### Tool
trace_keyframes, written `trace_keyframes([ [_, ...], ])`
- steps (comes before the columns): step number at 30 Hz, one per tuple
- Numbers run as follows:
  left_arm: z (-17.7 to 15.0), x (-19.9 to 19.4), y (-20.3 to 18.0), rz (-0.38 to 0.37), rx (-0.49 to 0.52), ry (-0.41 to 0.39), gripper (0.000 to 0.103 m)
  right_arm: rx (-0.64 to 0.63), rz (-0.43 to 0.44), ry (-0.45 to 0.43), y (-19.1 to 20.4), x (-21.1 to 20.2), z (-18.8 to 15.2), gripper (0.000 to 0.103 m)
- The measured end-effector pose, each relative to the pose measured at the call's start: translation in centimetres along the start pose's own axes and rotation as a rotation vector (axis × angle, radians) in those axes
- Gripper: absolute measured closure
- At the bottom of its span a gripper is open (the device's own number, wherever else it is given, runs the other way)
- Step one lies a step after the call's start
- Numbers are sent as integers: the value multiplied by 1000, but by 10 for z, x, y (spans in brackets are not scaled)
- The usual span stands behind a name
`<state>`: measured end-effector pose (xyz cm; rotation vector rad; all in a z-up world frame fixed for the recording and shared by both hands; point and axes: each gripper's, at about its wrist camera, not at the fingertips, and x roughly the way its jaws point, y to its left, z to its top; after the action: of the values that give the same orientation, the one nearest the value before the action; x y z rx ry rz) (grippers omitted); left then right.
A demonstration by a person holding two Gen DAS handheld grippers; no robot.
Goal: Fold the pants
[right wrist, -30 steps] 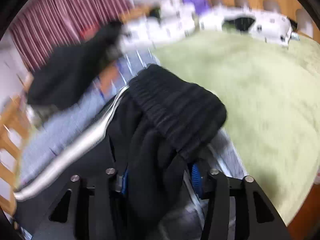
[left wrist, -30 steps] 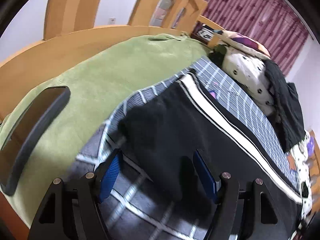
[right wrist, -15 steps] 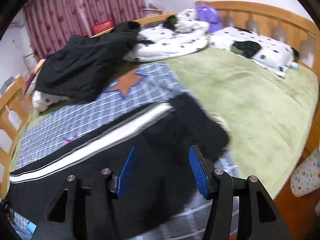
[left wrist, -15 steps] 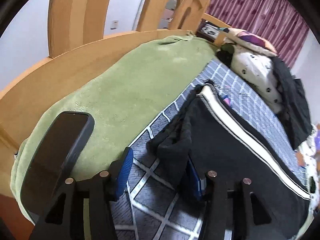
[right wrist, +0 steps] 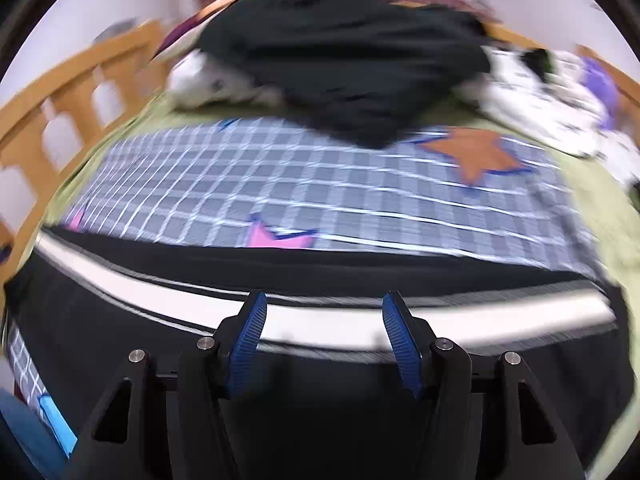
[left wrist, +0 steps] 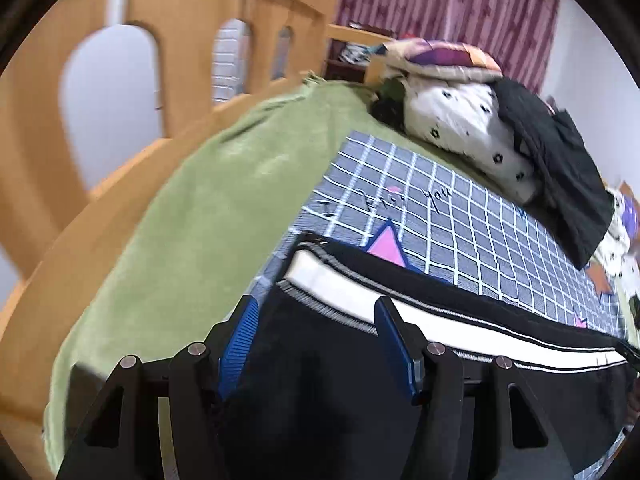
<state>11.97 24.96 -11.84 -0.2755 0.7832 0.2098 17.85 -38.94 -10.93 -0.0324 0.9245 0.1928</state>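
The black pants [left wrist: 460, 360] with a white side stripe [left wrist: 440, 316] lie flat along the near edge of a grey checked blanket [left wrist: 460, 216]. My left gripper [left wrist: 316, 340] is open and empty, just above the pants' left end. In the right wrist view the pants [right wrist: 320, 420] stretch across the bottom with the white stripe [right wrist: 320, 316] running left to right. My right gripper [right wrist: 322, 340] is open and empty above their middle. The right wrist view is blurred.
A green bedspread [left wrist: 192, 216] covers the bed inside a wooden frame [left wrist: 120, 80]. A black garment [right wrist: 352, 68] and spotted white bedding [left wrist: 460, 124] are piled at the far side. A wooden rail [right wrist: 72, 92] borders the left.
Both grippers have let go of the pants and pulled back. The right one was shut on the bunched waistband a second ago. The pants now lie flat and the phone has left the left view.
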Motion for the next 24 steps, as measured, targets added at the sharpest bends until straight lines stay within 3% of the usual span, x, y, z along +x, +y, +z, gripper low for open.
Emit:
trace_keyframes([
  [7, 19, 53, -4, -10, -23, 63, 45, -209, 53, 47, 38, 64, 22, 44],
  [10, 25, 70, -2, 13, -18, 76, 45, -250, 44, 128, 37, 91, 24, 45],
  [12, 27, 80, 0, 11, -32, 84, 45, -274, 61, 142, 38, 96, 22, 58],
  [13, 27, 85, 0, 5, -30, 97, 45, -291, 75, 140, 38, 94, 21, 80],
  [14, 26, 92, -2, 0, -13, 122, 47, -310, 85, 149, 39, 93, 20, 91],
  [15, 25, 96, -6, 23, 13, 132, 64, -337, 74, 148, 42, 90, 18, 93],
  [16, 24, 97, -10, 80, 51, 116, 80, -356, 67, 136, 43, 88, 17, 98],
  [17, 24, 95, -12, 82, 84, 99, 83, -361, 69, 126, 43, 84, 17, 99],
  [21, 30, 65, 0, -36, 14, -16, 85, -280, 129, -11, 27, 48, 26, 100],
  [24, 36, 69, 3, -32, -10, -21, 85, -250, 145, -81, 25, 39, 36, 100],
])
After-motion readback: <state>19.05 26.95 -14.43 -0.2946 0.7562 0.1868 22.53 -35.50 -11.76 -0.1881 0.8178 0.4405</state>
